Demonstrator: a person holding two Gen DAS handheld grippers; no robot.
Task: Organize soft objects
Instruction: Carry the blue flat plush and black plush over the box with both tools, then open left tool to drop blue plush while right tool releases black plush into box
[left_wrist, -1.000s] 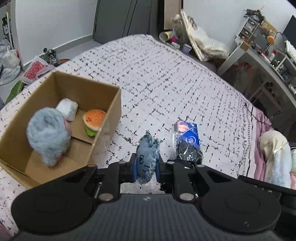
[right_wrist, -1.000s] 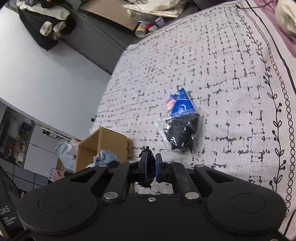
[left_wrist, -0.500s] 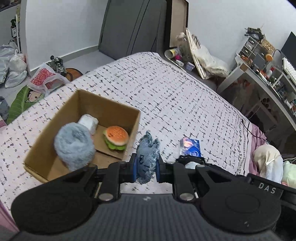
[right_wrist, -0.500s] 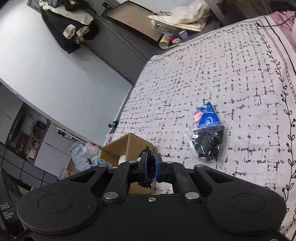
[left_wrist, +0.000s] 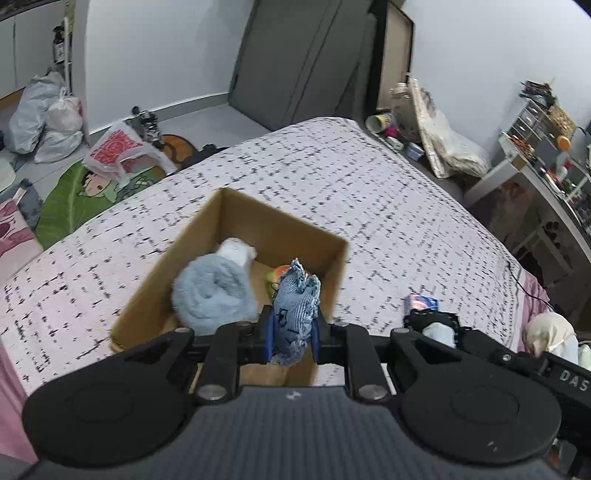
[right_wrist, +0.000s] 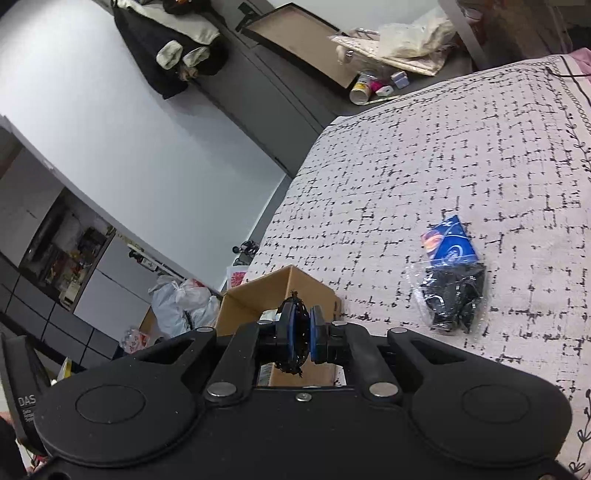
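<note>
Burger toy (left_wrist: 277, 275) mostly hidden behind denim piece (left_wrist: 295, 314); box (left_wrist: 236, 218).

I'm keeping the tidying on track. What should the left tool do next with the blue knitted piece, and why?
Probably ease the left tool lower and open it: its blue knitted piece already hangs over the open cardboard box, beside the fluffy toy.

Left hand-held gripper (left_wrist: 292, 334) is angled down pretty steeply, jaws clamped on a small blue denim fabric piece (left_wrist: 295, 314) that sticks up between the blue pads. Right hand-held gripper (right_wrist: 300, 338) tilts down less and is rolled a bit sideways, jaws pinched nearly together on a thin black lacy scrap (right_wrist: 297, 341).
</note>
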